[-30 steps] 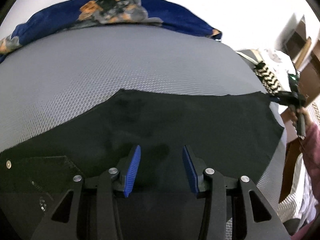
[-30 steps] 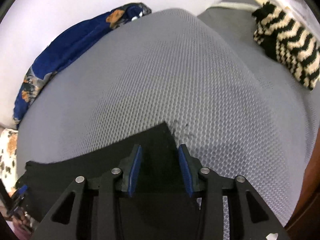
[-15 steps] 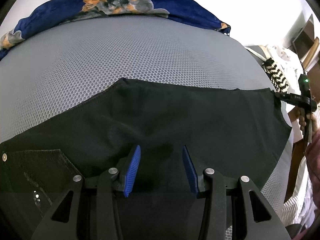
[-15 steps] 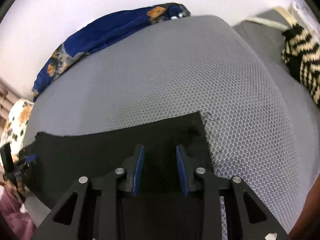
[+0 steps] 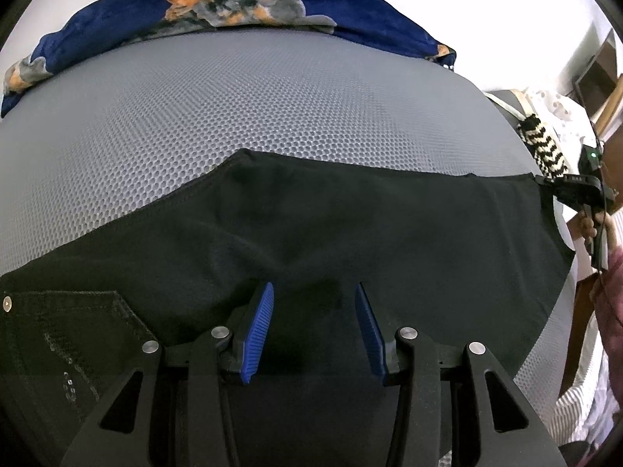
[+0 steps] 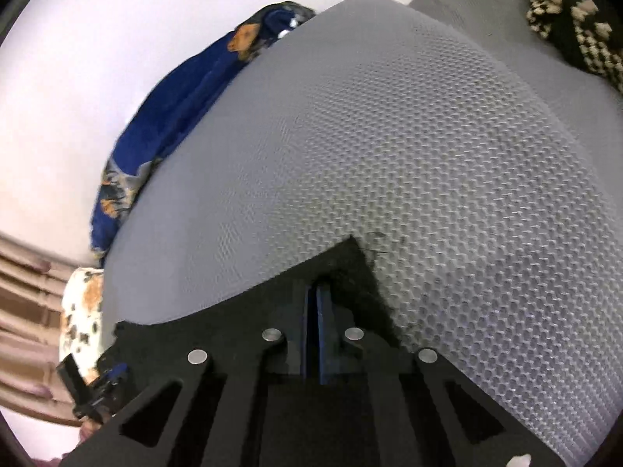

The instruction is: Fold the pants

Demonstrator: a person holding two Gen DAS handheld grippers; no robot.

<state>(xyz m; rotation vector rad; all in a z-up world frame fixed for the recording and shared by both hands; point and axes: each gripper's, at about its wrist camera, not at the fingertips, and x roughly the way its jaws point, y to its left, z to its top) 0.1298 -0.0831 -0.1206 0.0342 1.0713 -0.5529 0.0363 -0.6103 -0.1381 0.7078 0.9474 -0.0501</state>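
Nearest in the left wrist view, the left gripper point(image 5: 313, 303) hovers with its ribbed blue pads spread apart over the black pants point(image 5: 350, 233), pinching nothing. The matte pants lie flat, long axis running from 9 to 3 o'clock, on a grey honeycomb-mesh mattress point(image 5: 272, 116). At 3 o'clock the right gripper point(image 6: 317, 303) has its jaws clamped together on the frayed hem corner. Farther off, at 12 o'clock, a blue patterned blanket point(image 5: 233, 4) lies bunched
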